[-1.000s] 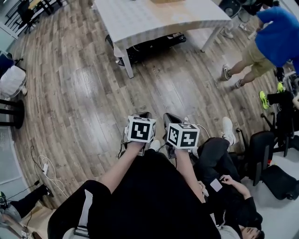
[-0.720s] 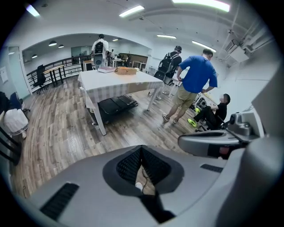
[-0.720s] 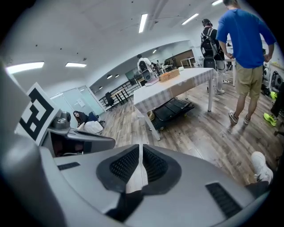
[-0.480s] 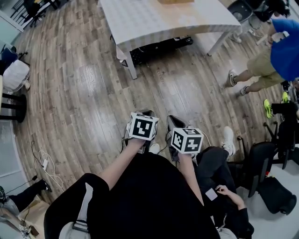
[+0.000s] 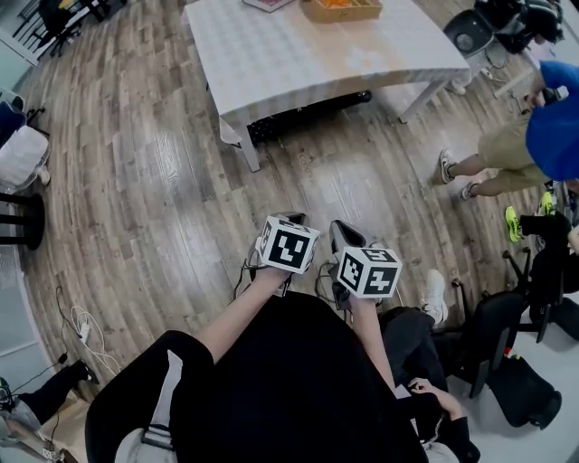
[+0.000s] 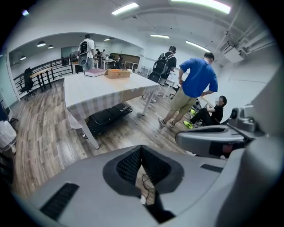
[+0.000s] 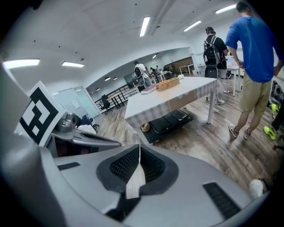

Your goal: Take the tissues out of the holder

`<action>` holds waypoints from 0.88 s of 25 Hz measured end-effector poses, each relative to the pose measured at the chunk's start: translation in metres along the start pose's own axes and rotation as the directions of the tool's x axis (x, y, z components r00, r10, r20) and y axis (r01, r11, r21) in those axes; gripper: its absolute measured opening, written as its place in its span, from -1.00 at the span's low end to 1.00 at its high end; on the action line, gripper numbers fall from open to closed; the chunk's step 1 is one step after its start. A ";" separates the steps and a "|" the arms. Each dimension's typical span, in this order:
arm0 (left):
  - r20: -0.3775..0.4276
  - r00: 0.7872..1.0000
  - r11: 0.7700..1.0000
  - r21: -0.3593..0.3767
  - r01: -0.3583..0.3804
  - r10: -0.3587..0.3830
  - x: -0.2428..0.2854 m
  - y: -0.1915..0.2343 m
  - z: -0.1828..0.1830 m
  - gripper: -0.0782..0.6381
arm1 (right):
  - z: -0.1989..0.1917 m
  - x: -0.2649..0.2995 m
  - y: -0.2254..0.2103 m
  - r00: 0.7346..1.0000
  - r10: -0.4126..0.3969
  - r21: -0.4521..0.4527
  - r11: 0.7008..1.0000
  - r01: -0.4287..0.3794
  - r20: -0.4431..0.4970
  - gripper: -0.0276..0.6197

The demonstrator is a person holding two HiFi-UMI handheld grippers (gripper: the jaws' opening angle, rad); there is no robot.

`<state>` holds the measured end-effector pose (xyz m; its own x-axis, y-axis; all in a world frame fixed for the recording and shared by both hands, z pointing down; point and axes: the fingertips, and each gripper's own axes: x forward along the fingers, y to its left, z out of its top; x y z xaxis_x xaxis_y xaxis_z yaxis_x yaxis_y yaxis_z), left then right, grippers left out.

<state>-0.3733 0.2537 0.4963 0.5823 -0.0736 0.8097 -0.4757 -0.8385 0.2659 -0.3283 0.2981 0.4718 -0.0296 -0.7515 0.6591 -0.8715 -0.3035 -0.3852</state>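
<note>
A white table (image 5: 298, 45) stands ahead across the wooden floor. On its far part sit a light wooden box (image 5: 342, 9) and a flat pink-and-white thing (image 5: 267, 4); no tissues can be made out from here. The same box (image 6: 117, 73) shows small in the left gripper view and again (image 7: 167, 84) in the right gripper view. My left gripper (image 5: 285, 220) and right gripper (image 5: 342, 233) are held side by side above the floor, well short of the table. Both are shut, pads meeting at the tips, nothing between them.
A black case (image 5: 308, 107) lies under the table. A person in a blue shirt (image 5: 552, 127) stands at the right, and another person sits on the floor at my right (image 5: 425, 398). Black chairs (image 5: 488, 335) stand at the right; cables (image 5: 81, 321) lie at the left.
Both grippers have travelled forward towards the table, which now shows more of its top, with the box coming into view. The person in blue has shifted towards the right edge.
</note>
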 end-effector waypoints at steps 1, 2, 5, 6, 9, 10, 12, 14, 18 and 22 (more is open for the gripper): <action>0.003 1.000 1.000 -0.001 0.001 -0.001 0.003 0.004 0.005 -0.78 | 0.005 0.005 0.002 1.000 0.019 0.005 1.000 -0.019 -0.009 -0.86; 0.002 1.000 1.000 -0.002 0.001 -0.001 0.007 0.008 0.008 -0.78 | 0.010 0.010 0.004 0.999 0.035 0.010 0.999 -0.035 -0.016 -0.86; -0.011 1.000 1.000 -0.017 0.003 -0.004 0.016 0.026 0.014 -0.78 | 0.024 0.024 0.006 0.999 0.040 -0.004 0.999 -0.040 -0.030 -0.86; -0.008 1.000 1.000 -0.024 0.003 -0.003 0.017 0.033 0.019 -0.78 | 0.029 0.029 0.005 0.999 0.036 -0.013 0.999 -0.037 -0.033 -0.86; 0.000 1.000 0.999 -0.030 0.010 -0.010 0.022 0.050 0.035 -0.78 | 0.045 0.047 0.004 0.999 0.033 -0.026 0.999 -0.034 -0.038 -0.86; 0.001 1.000 1.000 -0.027 0.013 -0.013 0.024 0.054 0.040 -0.78 | 0.049 0.053 0.005 0.999 0.030 -0.029 0.999 -0.031 -0.036 -0.86; 0.006 1.000 1.000 -0.018 0.015 -0.015 0.025 0.063 0.052 -0.78 | 0.059 0.062 0.005 0.999 0.021 -0.034 0.999 -0.022 -0.030 -0.86; 0.008 1.000 1.000 -0.015 0.026 -0.025 0.028 0.069 0.062 -0.78 | 0.069 0.069 0.005 1.000 0.015 -0.033 0.999 -0.015 -0.021 -0.86; 0.014 0.999 0.999 -0.012 0.034 -0.034 0.034 0.078 0.078 -0.78 | 0.078 0.080 0.002 1.000 0.013 -0.009 1.000 -0.013 -0.017 -0.86; -0.005 0.999 0.999 -0.007 0.051 -0.051 0.046 0.077 0.088 -0.78 | 0.081 0.083 -0.010 1.000 -0.002 0.021 1.000 0.002 -0.018 -0.86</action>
<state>-0.3252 0.1387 0.5080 0.6024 -0.0279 0.7977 -0.4501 -0.8373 0.3105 -0.2824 0.1918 0.4779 -0.0371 -0.7402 0.6714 -0.8610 -0.3173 -0.3975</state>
